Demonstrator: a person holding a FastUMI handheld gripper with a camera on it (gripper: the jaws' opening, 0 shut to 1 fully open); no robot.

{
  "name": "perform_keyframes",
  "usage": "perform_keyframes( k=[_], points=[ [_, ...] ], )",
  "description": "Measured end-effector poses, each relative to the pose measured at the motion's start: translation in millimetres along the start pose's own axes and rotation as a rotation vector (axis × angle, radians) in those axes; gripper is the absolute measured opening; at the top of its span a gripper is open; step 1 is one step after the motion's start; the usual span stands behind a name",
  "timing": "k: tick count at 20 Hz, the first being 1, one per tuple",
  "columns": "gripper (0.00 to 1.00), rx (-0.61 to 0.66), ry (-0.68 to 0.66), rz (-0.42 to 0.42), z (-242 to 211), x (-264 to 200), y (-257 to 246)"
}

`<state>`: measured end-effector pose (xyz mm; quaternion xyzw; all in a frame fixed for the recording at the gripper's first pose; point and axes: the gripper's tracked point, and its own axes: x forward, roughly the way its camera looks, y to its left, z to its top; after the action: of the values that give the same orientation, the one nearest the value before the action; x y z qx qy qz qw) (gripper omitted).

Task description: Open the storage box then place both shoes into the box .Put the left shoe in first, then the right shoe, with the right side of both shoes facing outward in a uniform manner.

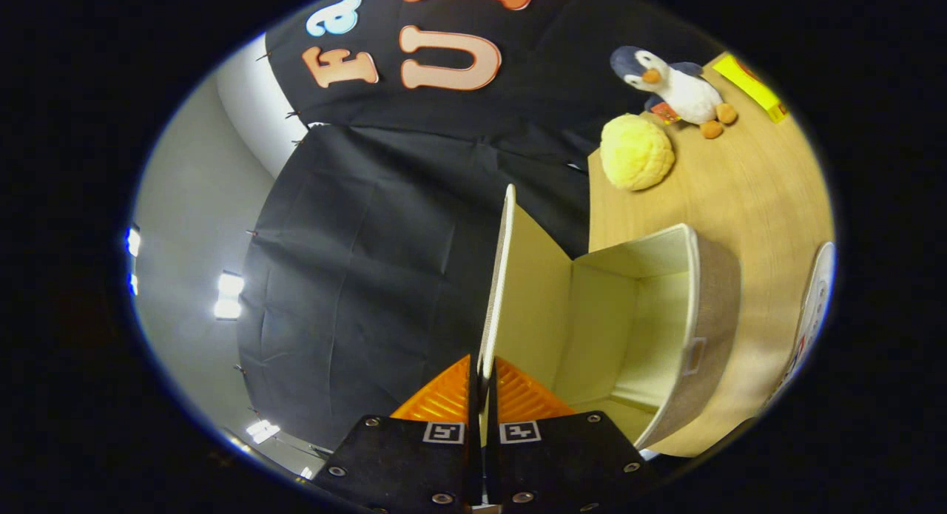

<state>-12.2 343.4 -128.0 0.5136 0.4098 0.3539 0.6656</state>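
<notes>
Currently gripper (482, 381) has its fingers pinched together on the edge of the storage box lid (497, 277), lid swung up, standing on edge. Right of the lid: storage box (688, 307) open, interior visible, on the wooden table (755, 196). Beyond the box: yellow plush ball (636, 151), penguin toy (677, 85). Shoe (814, 307) just past the box's far side.

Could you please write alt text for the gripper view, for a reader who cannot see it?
The tongs are shut on the edge of the cream fabric lid of an open grey fabric storage box standing on a light wooden table. Beyond the box sit a round yellow plush and a plush penguin toy.
</notes>
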Motion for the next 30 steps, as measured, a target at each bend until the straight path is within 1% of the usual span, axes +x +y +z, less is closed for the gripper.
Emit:
perform_keyframes(
  k=[4,8,12,15,16,18,21,22,23,25,28,30],
  points=[
    [0.03,-0.043,0.029,0.020,-4,42,31],
    [0.03,-0.046,0.059,0.025,-13,84,50],
    [0.03,-0.041,0.093,0.009,-27,127,54],
    [0.03,-0.002,0.102,-0.015,-36,153,43],
    [0.04,-0.013,0.101,-0.022,-38,156,40],
    [0.15,-0.053,0.104,-0.059,-42,169,33],
    [0.53,-0.059,0.139,-0.042,-53,170,39],
    [0.60,-0.073,0.145,-0.040,-53,169,38],
    [0.72,-0.097,0.146,-0.048,-52,165,34],
    [0.82,-0.164,0.137,-0.098,-50,146,22],
    [0.87,-0.272,0.103,-0.207,-41,115,-14],
    [0.88,-0.289,0.062,-0.261,-30,90,-36]
  ],
)
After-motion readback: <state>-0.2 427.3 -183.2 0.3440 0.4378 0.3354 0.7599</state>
